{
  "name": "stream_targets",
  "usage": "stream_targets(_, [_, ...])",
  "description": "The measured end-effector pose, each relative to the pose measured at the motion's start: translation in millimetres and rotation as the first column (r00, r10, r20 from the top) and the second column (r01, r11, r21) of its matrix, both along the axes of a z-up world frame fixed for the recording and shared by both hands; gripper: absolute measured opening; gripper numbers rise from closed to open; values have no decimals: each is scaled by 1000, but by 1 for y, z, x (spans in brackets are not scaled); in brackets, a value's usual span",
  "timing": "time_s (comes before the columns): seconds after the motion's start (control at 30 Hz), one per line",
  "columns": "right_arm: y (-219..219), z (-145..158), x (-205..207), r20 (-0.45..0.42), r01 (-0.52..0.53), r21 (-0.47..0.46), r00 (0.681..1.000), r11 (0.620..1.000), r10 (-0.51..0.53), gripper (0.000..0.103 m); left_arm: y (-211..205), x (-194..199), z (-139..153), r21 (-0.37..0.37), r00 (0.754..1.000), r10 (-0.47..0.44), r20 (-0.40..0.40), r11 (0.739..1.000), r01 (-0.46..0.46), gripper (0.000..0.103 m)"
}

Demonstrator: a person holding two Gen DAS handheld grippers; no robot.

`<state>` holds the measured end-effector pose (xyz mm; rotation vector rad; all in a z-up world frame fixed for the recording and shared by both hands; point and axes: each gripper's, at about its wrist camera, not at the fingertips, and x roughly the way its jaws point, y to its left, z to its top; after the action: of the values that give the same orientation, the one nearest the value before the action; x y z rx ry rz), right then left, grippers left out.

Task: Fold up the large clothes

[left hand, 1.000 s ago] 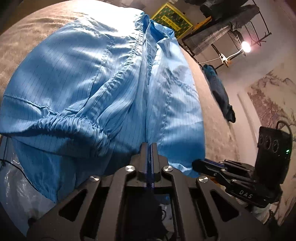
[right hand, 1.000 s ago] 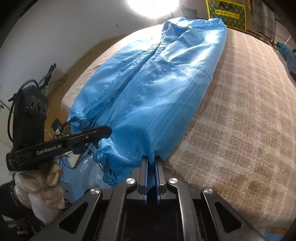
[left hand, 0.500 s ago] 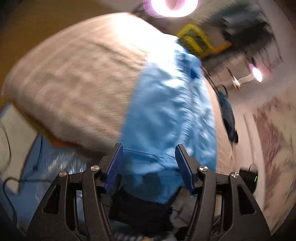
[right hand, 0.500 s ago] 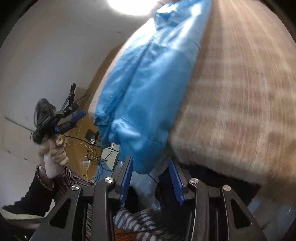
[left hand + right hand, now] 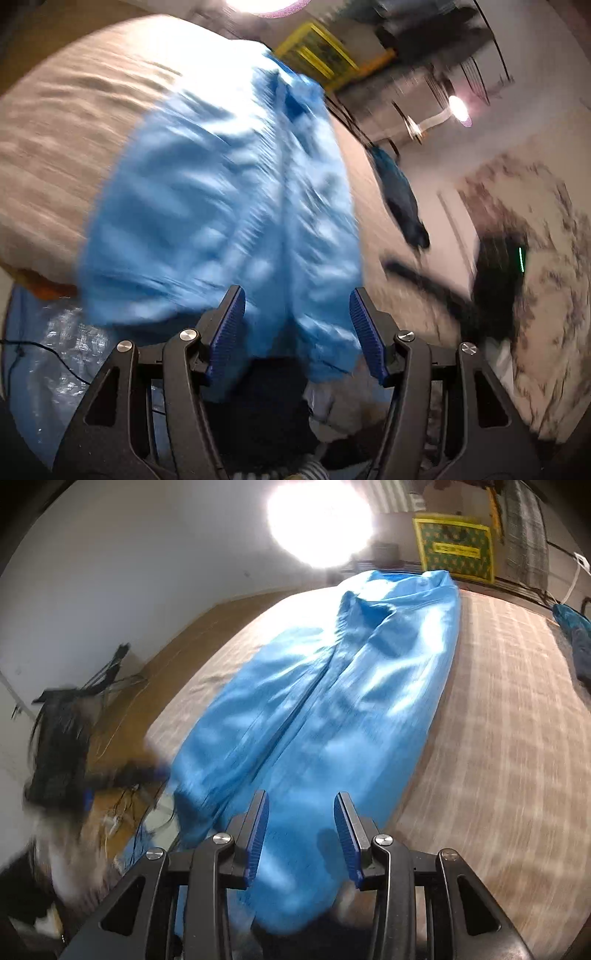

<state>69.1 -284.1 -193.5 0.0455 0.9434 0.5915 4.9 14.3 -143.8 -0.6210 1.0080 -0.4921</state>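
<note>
Because the blue garment (image 5: 325,709) lies lengthwise on the bed (image 5: 509,738) with its near end spilling over the bed's edge, we judge the main risk to be that hanging end dragging the rest down once we pull on it, since the cloth looks thin and slippery. Both views are smeared by motion, so we cannot tell how far the overhang reaches or whether the layers are aligned; a pinch made blind could catch one layer only and leave the fold crooked. We count one blue garment, lying along the bed with a seam or placket down its middle. Our left tongs (image 5: 297,332) stand open with nothing between the blue pads, the garment's hanging end just ahead of them. Our right tongs (image 5: 301,834) are likewise spread and empty, poised over the near end of the cloth. That makes two tongs, both holding nothing. Farther out we count one dark garment (image 5: 400,195) lying at the bed's far side, well apart from the blue one, one yellow-framed panel (image 5: 456,550) against the wall, and one bright ceiling light (image 5: 319,518).
</note>
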Motion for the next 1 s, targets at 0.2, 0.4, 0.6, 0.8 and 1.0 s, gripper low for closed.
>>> stream_targets(0.2, [4, -5, 75, -82, 81, 49, 994, 995, -77, 51, -49, 2, -19, 82, 997, -73, -30, 994, 75, 60])
stream_targets(0.4, [29, -17, 125, -103, 114, 8, 988, 993, -113, 51, -62, 9, -38, 55, 992, -100, -78, 993, 105, 34])
stream_targets(0.6, [66, -36, 150, -116, 95, -142, 987, 985, -112, 48, -67, 10, -38, 79, 988, -145, -49, 986, 149, 3])
stream_targets(0.8, [78, -49, 154, -105, 60, -217, 991, 974, -85, 0, -63, 7, -37, 78, 990, -139, -33, 987, 141, 1])
stream_targets(1.0, [87, -47, 156, -77, 41, -195, 995, 980, -57, 0, -52, 4, -29, 74, 995, -100, -4, 992, 100, 1])
